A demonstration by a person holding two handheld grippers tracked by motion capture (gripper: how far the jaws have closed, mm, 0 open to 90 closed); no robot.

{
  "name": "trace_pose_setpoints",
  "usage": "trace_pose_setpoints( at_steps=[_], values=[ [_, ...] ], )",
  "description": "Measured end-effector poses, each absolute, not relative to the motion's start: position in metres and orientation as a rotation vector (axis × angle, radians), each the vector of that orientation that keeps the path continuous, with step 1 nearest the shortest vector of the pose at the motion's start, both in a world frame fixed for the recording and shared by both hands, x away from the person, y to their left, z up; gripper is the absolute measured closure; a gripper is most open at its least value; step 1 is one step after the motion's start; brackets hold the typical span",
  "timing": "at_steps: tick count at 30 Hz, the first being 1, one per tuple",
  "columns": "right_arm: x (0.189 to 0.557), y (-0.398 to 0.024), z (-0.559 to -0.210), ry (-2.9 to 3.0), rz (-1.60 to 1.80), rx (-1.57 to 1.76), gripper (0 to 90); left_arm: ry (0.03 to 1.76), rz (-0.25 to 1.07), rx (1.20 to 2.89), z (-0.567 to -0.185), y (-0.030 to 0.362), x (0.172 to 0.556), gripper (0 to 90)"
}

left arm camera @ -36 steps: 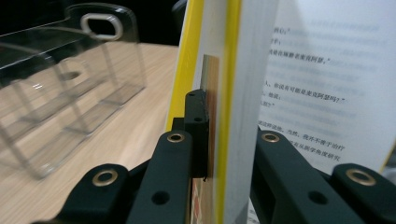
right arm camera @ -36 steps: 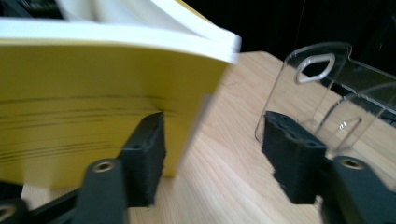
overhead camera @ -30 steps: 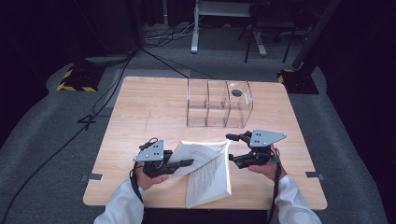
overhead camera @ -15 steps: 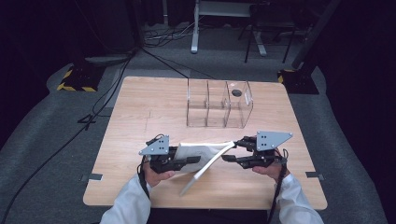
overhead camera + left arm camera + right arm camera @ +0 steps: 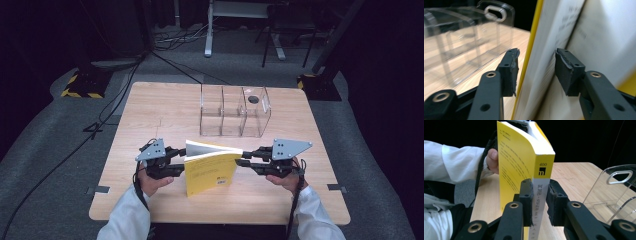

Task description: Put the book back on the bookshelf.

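In the right gripper view, the right gripper [image 5: 539, 202] is being pressed onto the spine of the yellow book [image 5: 517, 167]; its jaws have just been closing, and the pads are seen clamped on either side of the white lower band of the spine, at lower centre of that frame. Printed characters and a small black logo on the spine are being shown there, detail that is being lost in the high view.

In the left gripper view, the left gripper [image 5: 536, 71] is being held with jaws parted: they have just been opening, and the book's fore-edge, a yellow cover and white pages, is standing between the pads without being squeezed. Whether the left pad is grazing the cover cannot be told.

In the high view, the book [image 5: 212, 170] is being held upright at lower centre of the frame, fanned slightly open, between the left gripper [image 5: 176, 161] and the right gripper [image 5: 246, 159]. The wooden table [image 5: 165, 110] is being shown beneath it. A clear acrylic box [image 5: 232, 112] with compartments is being seen just above centre, well apart from the book. A white sleeve [image 5: 451, 162] is being caught at the left of the right gripper view.
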State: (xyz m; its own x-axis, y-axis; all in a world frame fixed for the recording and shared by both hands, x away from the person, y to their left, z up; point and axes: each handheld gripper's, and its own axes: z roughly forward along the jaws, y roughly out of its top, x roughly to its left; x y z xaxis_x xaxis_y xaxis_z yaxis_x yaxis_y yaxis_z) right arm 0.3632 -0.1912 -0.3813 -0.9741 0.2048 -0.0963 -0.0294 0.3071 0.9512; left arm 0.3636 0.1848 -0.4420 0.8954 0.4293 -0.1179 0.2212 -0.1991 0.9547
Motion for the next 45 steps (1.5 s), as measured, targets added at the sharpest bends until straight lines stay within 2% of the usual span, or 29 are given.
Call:
trace_pose_setpoints(
  at_steps=[4,6,9,14,16,22,27,30,40,45],
  values=[
    [0.365,-0.192,-0.382,2.361,1.734,0.216,75.8,0.522,0.252,1.887,-0.439,0.201,0.361,40.0],
    [0.365,-0.193,-0.382,2.36,1.737,0.22,75.9,0.522,0.243,1.901,-0.439,0.204,0.36,38.2],
    [0.365,-0.193,-0.382,2.351,1.734,0.248,75.9,0.521,0.22,1.956,-0.44,0.202,0.356,24.1],
    [0.365,-0.193,-0.383,2.342,1.736,0.278,76.0,0.521,0.221,2.007,-0.441,0.198,0.349,21.1],
    [0.364,-0.193,-0.383,2.341,1.734,0.274,75.9,0.521,0.216,2.015,-0.441,0.196,0.347,17.2],
    [0.363,-0.193,-0.383,2.336,1.73,0.286,75.9,0.476,0.204,2.088,-0.441,0.188,0.335,18.0],
    [0.362,-0.193,-0.383,2.332,1.732,0.299,76.1,0.52,0.222,2.107,-0.446,0.203,0.324,17.4],
    [0.361,-0.194,-0.384,2.328,1.736,0.298,76.1,0.545,0.239,2.092,-0.451,0.199,0.321,17.4],
    [0.357,-0.194,-0.384,2.33,1.738,0.284,76.1,0.589,0.333,2.048,-0.452,0.162,0.345,17.3],
    [0.354,-0.193,-0.384,2.338,1.712,0.266,75.4,0.587,0.285,1.997,-0.454,0.155,0.362,17.6]
  ],
)
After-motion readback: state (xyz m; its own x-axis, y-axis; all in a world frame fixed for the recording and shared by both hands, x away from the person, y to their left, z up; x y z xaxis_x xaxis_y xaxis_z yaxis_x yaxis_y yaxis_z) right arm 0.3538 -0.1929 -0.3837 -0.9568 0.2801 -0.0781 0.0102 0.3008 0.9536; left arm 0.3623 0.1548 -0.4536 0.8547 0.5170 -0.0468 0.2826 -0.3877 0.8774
